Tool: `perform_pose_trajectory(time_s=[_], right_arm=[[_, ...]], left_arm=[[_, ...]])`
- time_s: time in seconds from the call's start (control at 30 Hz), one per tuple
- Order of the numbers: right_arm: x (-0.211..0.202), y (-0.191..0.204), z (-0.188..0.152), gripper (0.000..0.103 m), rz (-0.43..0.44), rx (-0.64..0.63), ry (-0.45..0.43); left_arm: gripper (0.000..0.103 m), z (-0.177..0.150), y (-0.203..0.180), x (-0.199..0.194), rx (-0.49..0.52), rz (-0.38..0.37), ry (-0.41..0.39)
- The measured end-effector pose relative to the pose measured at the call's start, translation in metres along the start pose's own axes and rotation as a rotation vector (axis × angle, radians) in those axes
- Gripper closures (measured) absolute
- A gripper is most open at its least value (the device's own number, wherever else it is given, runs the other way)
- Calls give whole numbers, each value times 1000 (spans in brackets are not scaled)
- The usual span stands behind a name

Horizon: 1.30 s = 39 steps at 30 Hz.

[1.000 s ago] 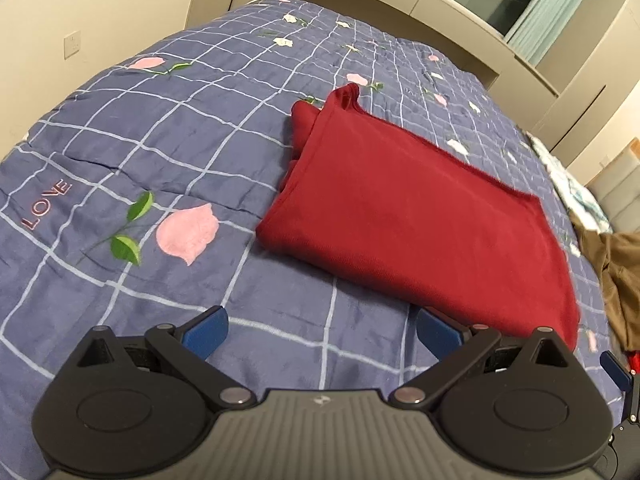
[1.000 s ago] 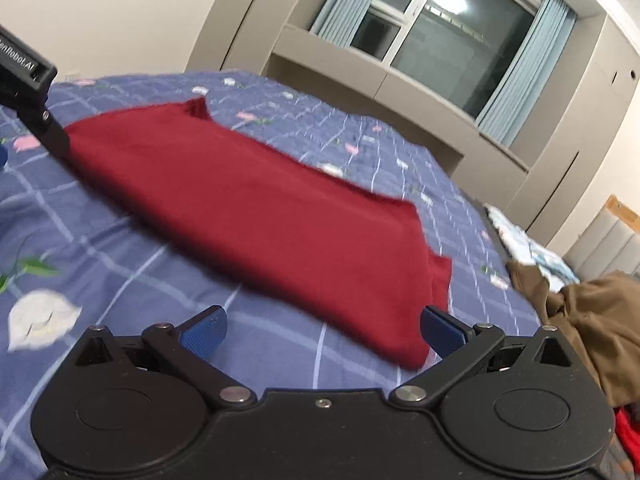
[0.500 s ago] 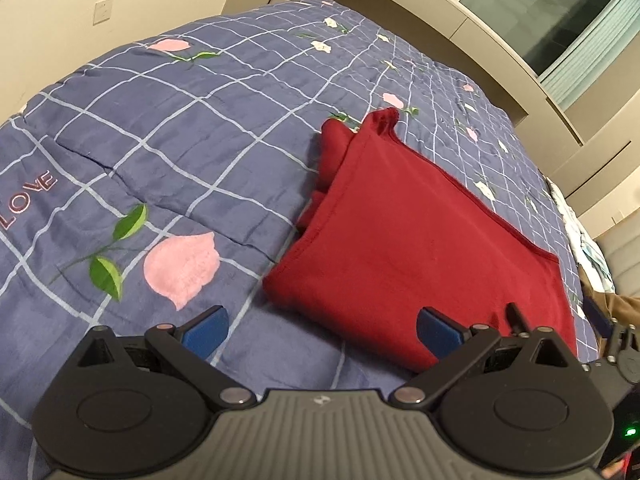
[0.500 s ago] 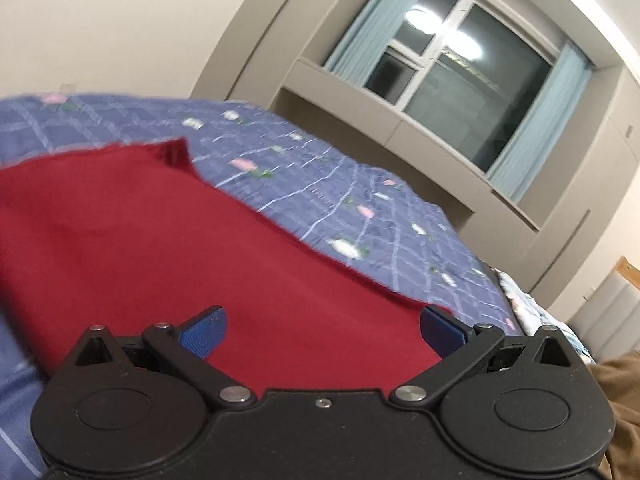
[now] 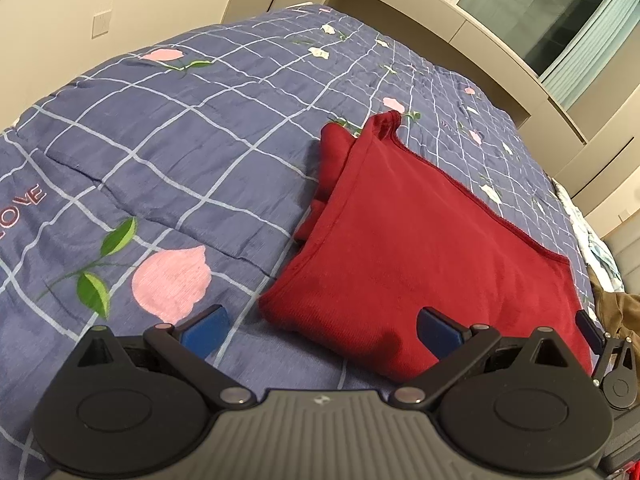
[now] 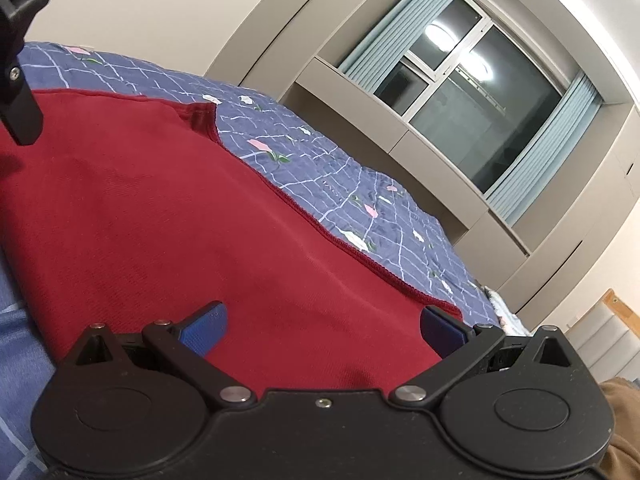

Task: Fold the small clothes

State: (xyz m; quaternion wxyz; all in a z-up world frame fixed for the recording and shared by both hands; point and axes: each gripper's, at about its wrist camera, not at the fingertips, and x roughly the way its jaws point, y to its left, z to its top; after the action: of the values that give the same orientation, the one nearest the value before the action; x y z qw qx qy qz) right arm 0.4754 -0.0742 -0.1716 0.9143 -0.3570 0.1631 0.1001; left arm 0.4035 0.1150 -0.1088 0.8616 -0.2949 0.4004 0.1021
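Partly hidden — red garment [image 5: 420, 248] layers

Blue checked quilt [image 5: 168, 152] — curtained window [image 6: 472, 120].

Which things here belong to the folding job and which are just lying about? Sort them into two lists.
For the job:
red garment, partly folded on the bed
left gripper, open
right gripper, open

Lying about:
brown clothes at the bed's right edge
blue checked bedspread
window and curtains
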Motion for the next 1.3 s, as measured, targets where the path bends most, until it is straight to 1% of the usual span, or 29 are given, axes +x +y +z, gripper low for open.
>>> perform_pose_trajectory(time_s=[0.1, 0.2, 0.27, 0.3, 0.37, 0.47, 0.57, 0.63, 0.8, 0.83, 0.93, 0.97, 1.0, 1.03, 1.07, 1.1, 1.17, 1.23, 1.3], right_arm=[[-2, 3, 0, 1, -11, -14, -11], [-8, 0, -1, 1, 13, 8, -17], [-16, -1, -3, 1, 33, 16, -21], [-19, 0, -4, 1, 43, 13, -24], [-25, 5, -5, 1, 62, -19, -35], [-27, 18, -5, 1, 38, -89, -43], [-24, 13, -5, 1, 67, -54, -29], [-21, 3, -6, 1, 111, 4, -7], [-10, -19, -10, 1, 220, 152, 43], [-8, -22, -10, 0, 237, 175, 50], [-7, -25, -11, 1, 258, 202, 57], [-7, -25, -11, 0, 259, 203, 57], [-8, -25, -11, 0, 258, 202, 56], [-9, -25, -11, 1, 256, 200, 55], [-9, -24, -11, 0, 255, 198, 54], [-9, -24, -11, 0, 254, 197, 53], [-9, -26, -11, 1, 256, 200, 52], [-9, -27, -12, 0, 258, 202, 52], [-9, -27, -12, 0, 259, 203, 51]], left_arm=[[1, 0, -1, 1, -3, 3, -6], [2, 1, 2, -1, -38, -31, -32], [9, 3, 6, -2, -61, -58, -45], [11, 4, 7, -2, -68, -65, -49], [23, 6, 10, 0, -83, -68, -61], [35, 8, 14, 4, -101, -66, -58], [36, 8, 15, 6, -99, -58, -48], [37, 9, 13, 7, -84, -49, -41], [39, 10, 4, 8, -49, -1, -20], [39, 11, 3, 9, -48, 8, -14], [31, 14, -1, 12, -43, 3, 1], [32, 15, -2, 13, -37, 8, 2], [36, 16, -4, 13, -28, 16, 3], [60, 16, -6, 13, -16, 20, 0], [81, 16, -7, 13, -8, 14, 3], [81, 17, -8, 13, -10, -5, 8], [85, 16, -9, 9, -12, -18, -13], [85, 14, -10, 5, -4, -46, -36], [84, 14, -8, 7, -14, -58, -36]])
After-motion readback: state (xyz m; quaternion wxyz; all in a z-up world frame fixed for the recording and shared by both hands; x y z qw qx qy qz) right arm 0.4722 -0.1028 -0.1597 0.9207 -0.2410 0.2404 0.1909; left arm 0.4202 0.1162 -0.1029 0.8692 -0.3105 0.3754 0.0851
